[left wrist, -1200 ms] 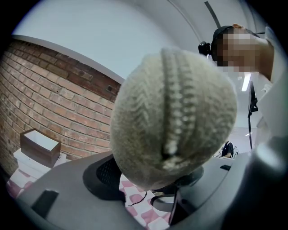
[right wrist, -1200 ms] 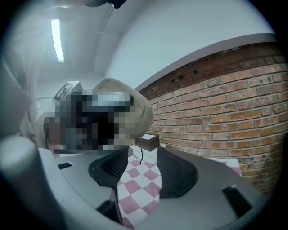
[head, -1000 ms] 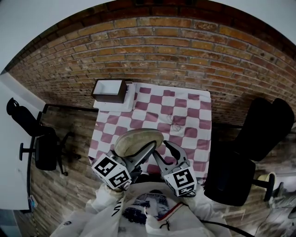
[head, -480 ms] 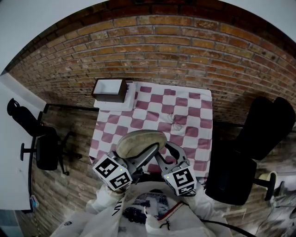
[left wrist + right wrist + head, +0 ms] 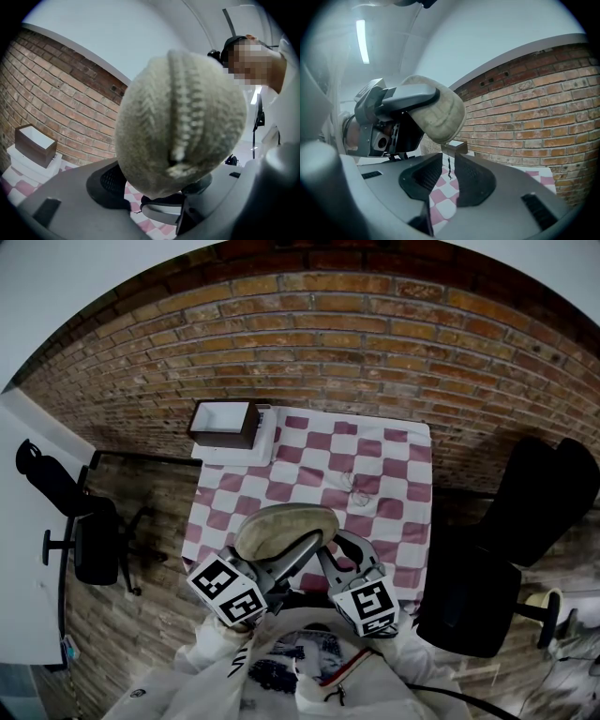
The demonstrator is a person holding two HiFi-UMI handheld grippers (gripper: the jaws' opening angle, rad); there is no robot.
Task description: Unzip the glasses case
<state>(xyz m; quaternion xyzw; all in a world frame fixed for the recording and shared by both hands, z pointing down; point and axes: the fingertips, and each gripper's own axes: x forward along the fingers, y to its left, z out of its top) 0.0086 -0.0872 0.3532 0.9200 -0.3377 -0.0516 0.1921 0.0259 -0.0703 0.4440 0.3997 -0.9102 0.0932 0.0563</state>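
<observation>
A brick wall (image 5: pixel 375 352) stands behind a tabletop (image 5: pixel 309 442) with a pink and white check cloth. An open brown box (image 5: pixel 223 423) sits at its far left corner.

Nearer to us, over the near part of the tabletop, the left tongs (image 5: pixel 161 187) are clenched on the glasses case (image 5: pixel 284 524). It is a pale, woolly oval held up in the air, and its zipper (image 5: pixel 183 108) looks closed along the end that faces their camera.

To the right, the right tongs (image 5: pixel 449 180) point at the case from just beside it. Their jaws have just been closing, and a thin dark pull cord (image 5: pixel 448 166) hangs from the case down between them. A narrow slit seems to remain beside the cord, so we judge they do not grasp it yet, though the cord is very fine to see.

We see two dangers from here. The cord is thin and hangs free, so it may swing aside or slip between the pads when they meet. If the pull then comes at an angle, the soft case may twist or slide out of the left tongs instead of the zipper opening.
</observation>
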